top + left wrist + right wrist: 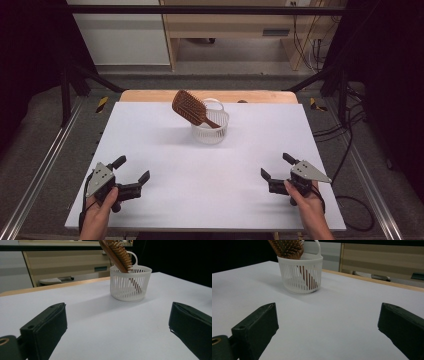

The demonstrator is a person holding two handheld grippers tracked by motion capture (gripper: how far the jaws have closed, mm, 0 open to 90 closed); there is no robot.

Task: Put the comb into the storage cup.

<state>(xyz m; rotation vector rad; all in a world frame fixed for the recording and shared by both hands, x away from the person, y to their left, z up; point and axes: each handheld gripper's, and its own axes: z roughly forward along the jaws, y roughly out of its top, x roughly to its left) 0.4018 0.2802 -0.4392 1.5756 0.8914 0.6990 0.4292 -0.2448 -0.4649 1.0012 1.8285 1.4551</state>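
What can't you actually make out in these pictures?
- Hairbrush handle end: hidden inside the white basket, partly glimpsed through its slats in both gripper views.
- Brush head top: cut off by the upper edge in both gripper views.
- Small dark thing at the table's far edge: too small, high view.

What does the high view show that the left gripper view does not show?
The high view alone takes in both hands, the left gripper and right gripper, both open and apart from the basket, and the floor around the table. The left gripper view alone gives the basket's slatted wall from the side. Both share the wooden hairbrush leaning handle-down in the white basket on the white table.
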